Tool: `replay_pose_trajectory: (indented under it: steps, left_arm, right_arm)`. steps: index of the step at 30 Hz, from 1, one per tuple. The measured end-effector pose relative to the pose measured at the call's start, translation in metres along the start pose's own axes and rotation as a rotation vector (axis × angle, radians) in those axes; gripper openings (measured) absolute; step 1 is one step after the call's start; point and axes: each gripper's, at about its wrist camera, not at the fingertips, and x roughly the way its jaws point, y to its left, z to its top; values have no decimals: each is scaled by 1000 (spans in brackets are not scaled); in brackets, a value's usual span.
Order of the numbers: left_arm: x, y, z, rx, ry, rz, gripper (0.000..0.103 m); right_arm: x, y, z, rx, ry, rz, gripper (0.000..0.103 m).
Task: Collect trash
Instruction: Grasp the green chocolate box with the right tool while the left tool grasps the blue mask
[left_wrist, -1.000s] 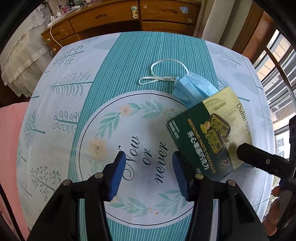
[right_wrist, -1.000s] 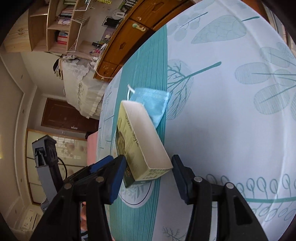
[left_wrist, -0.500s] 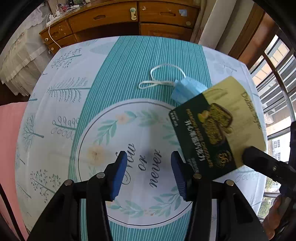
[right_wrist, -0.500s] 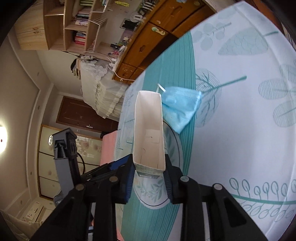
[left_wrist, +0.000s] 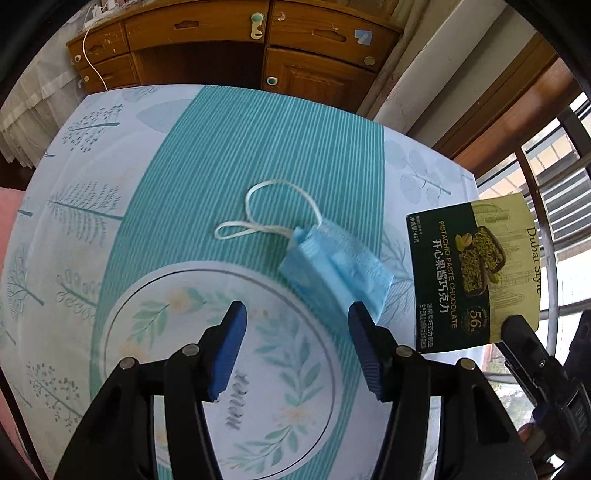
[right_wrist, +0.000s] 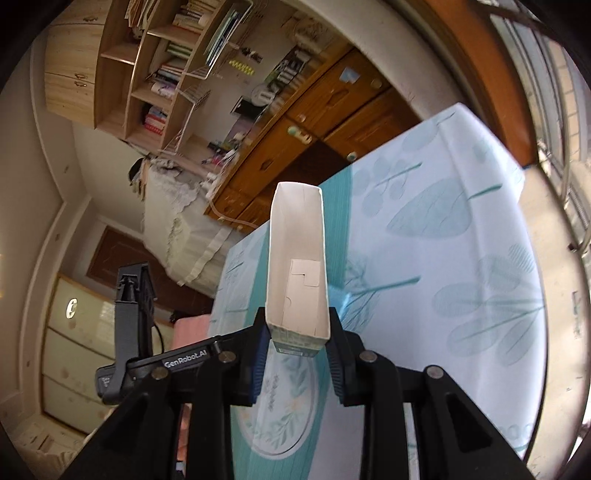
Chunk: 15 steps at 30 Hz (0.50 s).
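Chocolate box lifted clear of the bench; face mask lying on the cloth.

Left wrist view: the left gripper (left_wrist: 295, 343) hangs over the bench (left_wrist: 110, 192), its jaws apart and just widened, with nothing between them; the blue face mask (left_wrist: 332, 269) lies on the cloth just beyond the right-hand jaw, ear loops spread toward the wooden cabinet (left_wrist: 236, 48). The chocolate box (left_wrist: 476, 269) is held off the bench at right. Right wrist view: the right gripper (right_wrist: 295, 350) has its jaws clamped on the near end of the chocolate box (right_wrist: 295, 266), whose open white interior faces the camera.
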Motion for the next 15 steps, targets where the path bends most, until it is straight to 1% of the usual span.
replay_pose_trajectory:
  steps: [3, 5, 9, 11, 13, 14, 15]
  left_arm:
    - [8, -8, 8, -12, -4, -1, 62]
    - [15, -13, 14, -27, -1, 7, 62]
    - [34, -21, 24, -81, 26, 12, 62]
    - [44, -24, 26, -116, 48, 15, 62]
    - [51, -25, 22, -141, 57, 38, 62]
    - [53, -28, 20, -142, 52, 57, 60]
    - [53, -31, 18, -132, 37, 73, 41]
  right_arm:
    - [0, -1, 5, -11, -35, -46, 29]
    - [2, -3, 6, -14, -47, -68, 29]
    - [1, -9, 4, -6, -56, -81, 29]
    - [-1, -10, 2, -7, -60, -91, 29]
    - [-3, -11, -1, -8, -61, -99, 29]
    - [-4, -11, -2, -10, -60, -103, 29]
    - [-5, -12, -3, -10, -58, -104, 29]
